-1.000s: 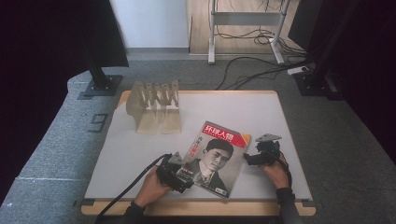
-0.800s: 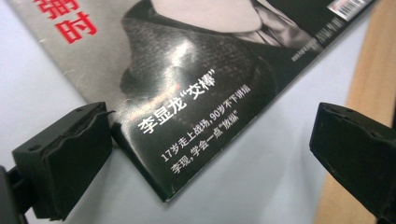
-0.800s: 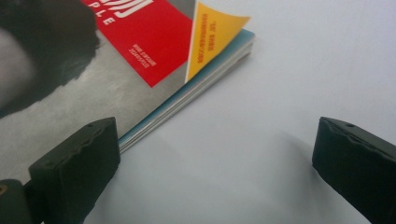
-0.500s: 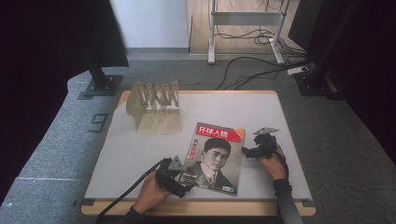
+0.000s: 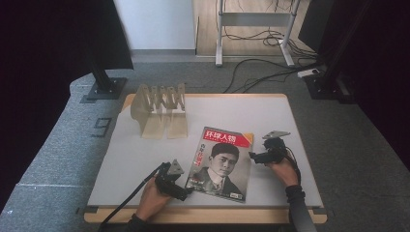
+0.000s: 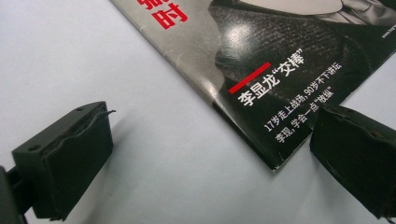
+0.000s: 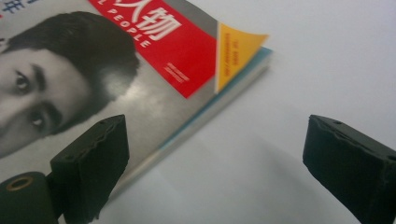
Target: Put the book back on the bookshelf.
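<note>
Flanking the magazine [image 5: 220,164] near the table's [image 5: 290,111] front edge, both grippers — left gripper [image 5: 180,186], right gripper [image 5: 257,157] — are gaping open, likely needing to close on its edges.

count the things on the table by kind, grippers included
magazine: 1
rack: 1
grippers: 2, left gripper and right gripper
total: 4

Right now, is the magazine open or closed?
Closed, lying flat on the table: the magazine shows its whole front cover, though one top corner curls up in the right gripper view.
</note>
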